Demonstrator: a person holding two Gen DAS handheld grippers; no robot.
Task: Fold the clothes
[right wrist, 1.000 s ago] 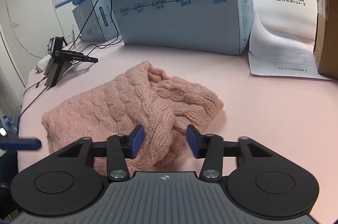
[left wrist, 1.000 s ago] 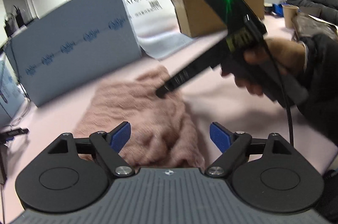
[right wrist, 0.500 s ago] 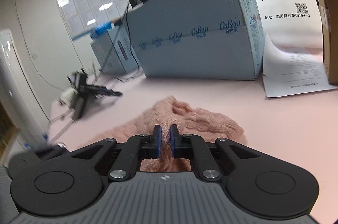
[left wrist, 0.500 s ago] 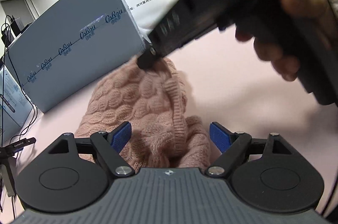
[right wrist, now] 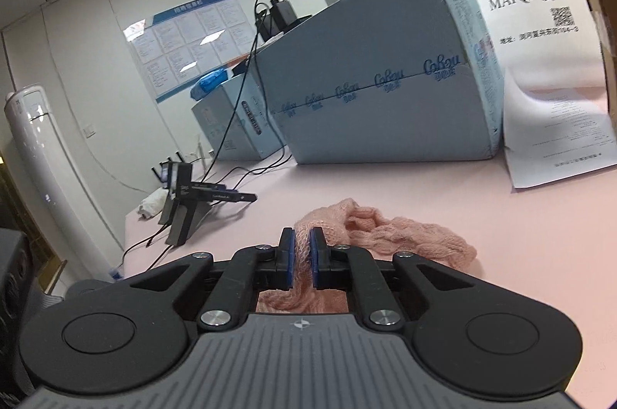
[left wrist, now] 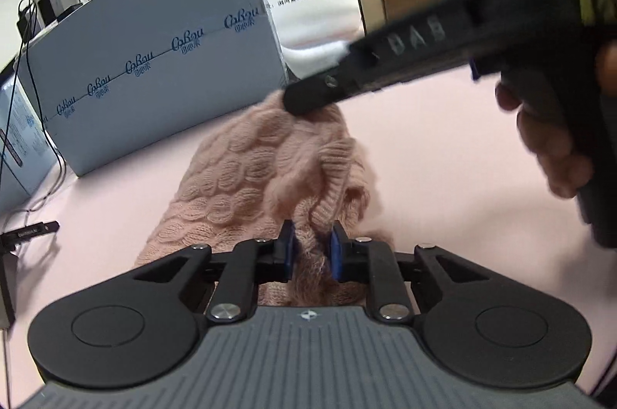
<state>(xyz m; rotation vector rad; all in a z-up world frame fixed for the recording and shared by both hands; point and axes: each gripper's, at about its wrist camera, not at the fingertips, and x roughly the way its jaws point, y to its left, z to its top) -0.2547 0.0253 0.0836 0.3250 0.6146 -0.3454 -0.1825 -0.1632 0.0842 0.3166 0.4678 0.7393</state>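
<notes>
The left gripper (left wrist: 311,251), two blue-padded fingers on black linkage arms, is closing with a ridge of the pink cable-knit sweater (left wrist: 270,177) bunched between its pads and already pressed from both sides. The right gripper (right wrist: 301,256), built the same way, is clamped nearly together on a thin fold of the same knit, which bulges up between its blue pads. The left wrist view alone shows the right gripper from outside: its long black body crosses the upper right of the frame, its tip buried in the far end of the sweater, with the person's right hand (left wrist: 555,154) wrapped around the handle. The right wrist view alone shows the far left edge of the pale pink tabletop (right wrist: 501,224), where a spare black gripper on a stand (right wrist: 193,201) sits among trailing cables. The sweater lies near the middle of the tabletop, soft and fuzzy, with rounded cable loops and a ribbed edge, its far end lifted. Behind it, along the back edge, stands a large grey-blue carton with printed logos (left wrist: 154,69), smooth and flat-sided, beside a white printed bag (right wrist: 540,62).
</notes>
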